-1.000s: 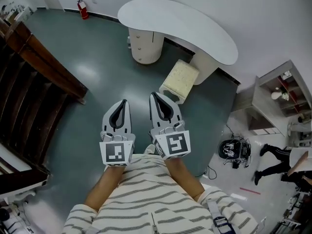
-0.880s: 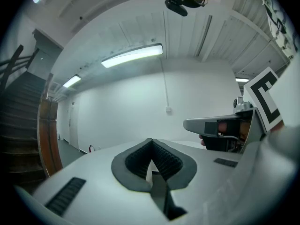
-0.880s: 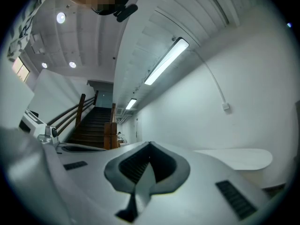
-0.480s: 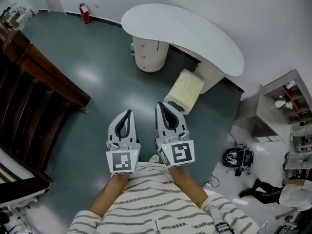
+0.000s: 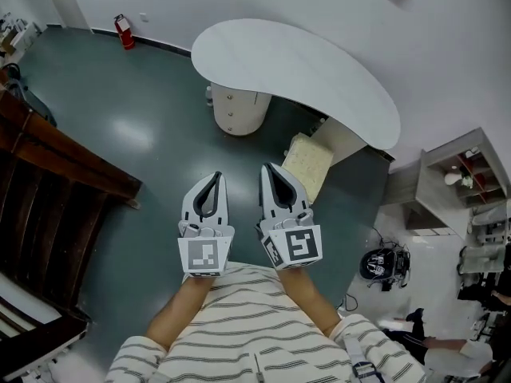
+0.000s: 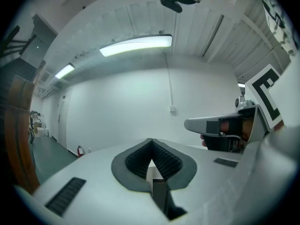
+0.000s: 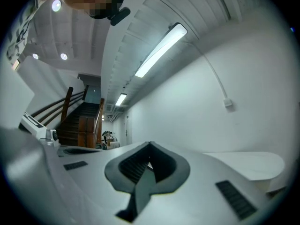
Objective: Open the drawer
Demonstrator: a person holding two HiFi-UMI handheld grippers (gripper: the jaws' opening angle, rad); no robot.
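A cream round drawer unit [image 5: 235,111] with small knobs stands under the left end of a white curved desk [image 5: 303,70], ahead of me in the head view. Both grippers are held level over the green floor, short of the unit and touching nothing. My left gripper [image 5: 214,179] has its jaws shut and empty; its own view shows the tips [image 6: 151,141] meeting, with the right gripper [image 6: 220,125] beside it. My right gripper [image 5: 270,168] is also shut with nothing between its jaws [image 7: 150,145]. The desk top [image 7: 248,165] shows at the lower right of the right gripper view.
A cream padded stool [image 5: 310,160] sits by the desk's right leg. A dark wooden staircase [image 5: 56,190] fills the left. A red fire extinguisher [image 5: 122,30] stands at the far wall. An open shelf [image 5: 463,174], black headgear [image 5: 375,265] on the floor and a person [image 5: 447,353] are at the right.
I have walked towards the desk: desk, drawer unit and stool are nearer and lower in view. Both grippers moved forward together, still shut. The person at the right has shifted.
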